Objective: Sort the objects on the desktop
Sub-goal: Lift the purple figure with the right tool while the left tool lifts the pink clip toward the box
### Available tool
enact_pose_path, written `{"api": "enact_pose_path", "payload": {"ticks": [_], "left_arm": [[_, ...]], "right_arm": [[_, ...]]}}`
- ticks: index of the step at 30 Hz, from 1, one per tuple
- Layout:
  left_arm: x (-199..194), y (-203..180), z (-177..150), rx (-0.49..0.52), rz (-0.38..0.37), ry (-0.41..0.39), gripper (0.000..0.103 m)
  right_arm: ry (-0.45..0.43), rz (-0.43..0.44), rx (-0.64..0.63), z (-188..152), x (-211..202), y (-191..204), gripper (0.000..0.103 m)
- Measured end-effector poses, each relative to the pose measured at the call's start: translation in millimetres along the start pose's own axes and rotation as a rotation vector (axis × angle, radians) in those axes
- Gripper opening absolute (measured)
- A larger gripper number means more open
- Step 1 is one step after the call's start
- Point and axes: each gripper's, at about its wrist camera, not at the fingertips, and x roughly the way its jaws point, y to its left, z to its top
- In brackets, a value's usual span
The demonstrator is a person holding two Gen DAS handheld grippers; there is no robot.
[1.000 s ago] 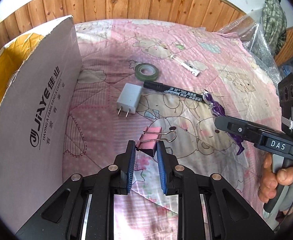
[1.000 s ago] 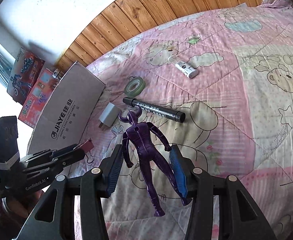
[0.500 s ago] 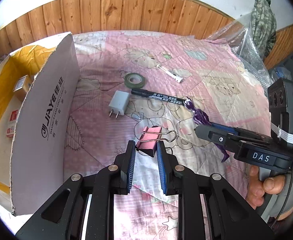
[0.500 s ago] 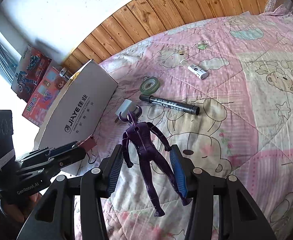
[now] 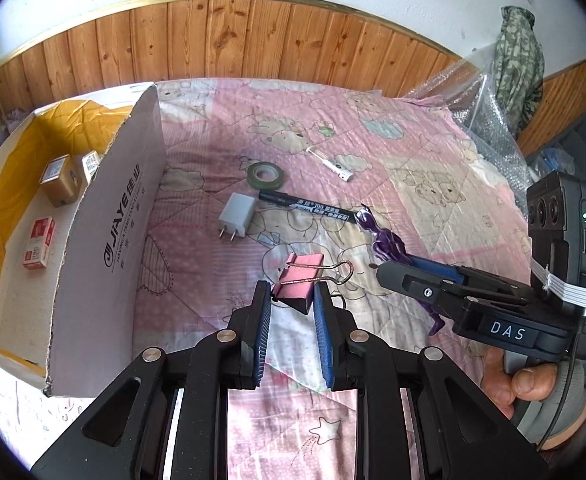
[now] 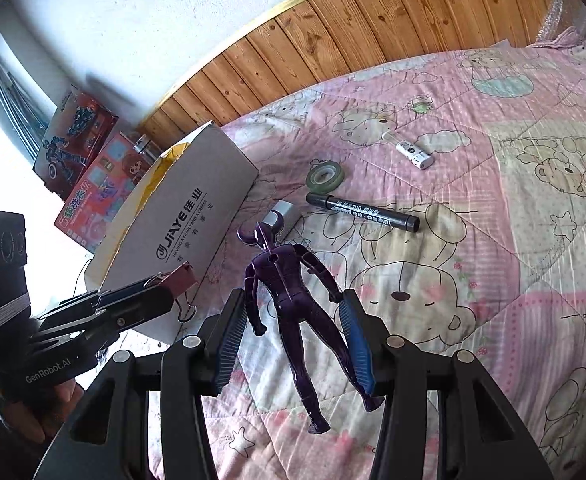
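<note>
The left gripper (image 5: 292,300) pinches a pink clip (image 5: 299,280) above the blanket (image 5: 413,184). The right gripper (image 6: 293,320) squeezes a purple toy figure (image 6: 289,288). The box (image 5: 105,240) stands left of both.

We have two fisheye views, each looking along its own gripper's fingers and down at a pink quilt (image 5: 393,184). Our left view faces the wood-panelled wall, close above the quilt, with the box (image 5: 105,240) at its left and the right gripper (image 5: 393,276) entering from the right. Our right view is rolled, so the wall slants, and the left gripper (image 6: 161,292) shows at its lower left. Both views share the box (image 6: 189,216), marker (image 5: 309,206) (image 6: 363,212), tape (image 5: 267,174) (image 6: 325,176) and charger (image 5: 235,220).
</note>
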Motion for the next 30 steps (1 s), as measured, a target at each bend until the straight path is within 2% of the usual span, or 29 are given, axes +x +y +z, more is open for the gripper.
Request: {"api": "enact_pose_path", "payload": {"ticks": [19, 30], "left_arm": [[-48.9, 14.5, 3.4, -0.046, -0.044, -0.067, 0.022], [-77.9, 40.5, 4.6, -0.088, -0.061, -0.113, 0.022]], "right_arm": [[0.024, 0.066, -0.138, 5.5, -22.3, 48.1, 0.049], [0.053, 0.11, -0.241, 8.1, -29.6, 89.6, 0.049]]}}
